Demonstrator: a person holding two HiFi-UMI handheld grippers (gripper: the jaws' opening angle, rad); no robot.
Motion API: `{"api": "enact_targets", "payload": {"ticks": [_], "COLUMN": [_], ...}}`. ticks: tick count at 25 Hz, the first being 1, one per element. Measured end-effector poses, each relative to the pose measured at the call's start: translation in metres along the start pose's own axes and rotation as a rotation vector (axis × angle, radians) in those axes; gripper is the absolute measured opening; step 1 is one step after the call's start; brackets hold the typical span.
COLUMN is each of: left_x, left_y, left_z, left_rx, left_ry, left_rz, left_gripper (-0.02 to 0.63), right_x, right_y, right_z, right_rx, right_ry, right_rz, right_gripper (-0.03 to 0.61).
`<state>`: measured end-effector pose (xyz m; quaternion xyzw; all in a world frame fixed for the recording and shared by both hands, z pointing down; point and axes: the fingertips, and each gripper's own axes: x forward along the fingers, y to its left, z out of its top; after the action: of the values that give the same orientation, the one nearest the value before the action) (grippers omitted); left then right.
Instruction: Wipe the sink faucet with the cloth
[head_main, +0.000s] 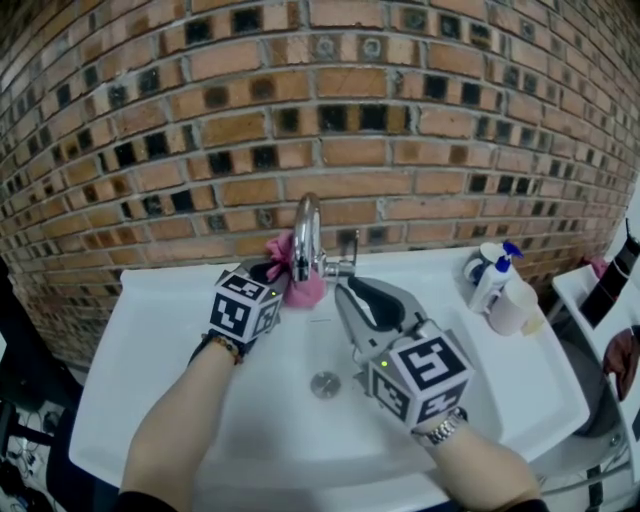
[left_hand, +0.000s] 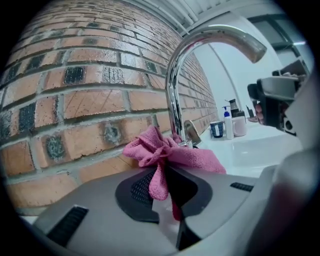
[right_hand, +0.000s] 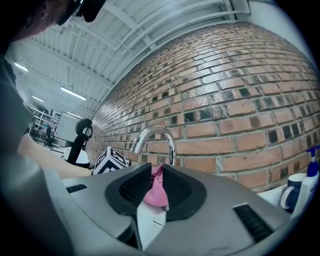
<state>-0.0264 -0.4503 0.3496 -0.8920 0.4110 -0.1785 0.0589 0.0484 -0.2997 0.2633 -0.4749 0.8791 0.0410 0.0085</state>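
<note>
Two claws over sink (head_main: 150, 330). L claw (head_main: 276, 272) clamped on pink cloth (head_main: 303, 287), bunched vs. base of faucet (head_main: 307, 225). R claw (head_main: 345, 288) just right of faucet, jaws slightly apart, nothing gripped; cloth visible beyond gap.

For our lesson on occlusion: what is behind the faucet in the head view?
A pink cloth bunches behind the faucet's lower stem, brick wall beyond. The cloth covers the sink ledge there.
</note>
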Motion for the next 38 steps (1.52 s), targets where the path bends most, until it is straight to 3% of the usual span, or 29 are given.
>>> {"api": "enact_targets", "payload": {"ticks": [9,22,29,38], "left_x": [0.014,0.003,-0.008,-0.044], "left_y": [-0.013,-0.035,-0.053,-0.071], "left_z": [-0.04,-0.042,-0.027,-0.001], "left_rx": [0.015,0.059,0.034,0.004], "left_ry": [0.108,0.154,0.095,0.025], "left_rz": [-0.003,-0.019,-0.045,-0.057], "left_gripper": [0.037,0.038,0.04,0.044], "right_x": [-0.001,-0.002,-0.009,-0.033], "right_y": [-0.002,-0.015,-0.015,-0.005], "right_z": [-0.002,-0.017,-0.01,-0.006], "right_rx": [-0.001,0.028,0.035,0.0], "right_ry": [0.004,0.034,0.007,0.059], "right_rz": [-0.007,-0.06,-0.076,-0.083], "right_gripper": [0.083,0.083,0.083,0.083]}}
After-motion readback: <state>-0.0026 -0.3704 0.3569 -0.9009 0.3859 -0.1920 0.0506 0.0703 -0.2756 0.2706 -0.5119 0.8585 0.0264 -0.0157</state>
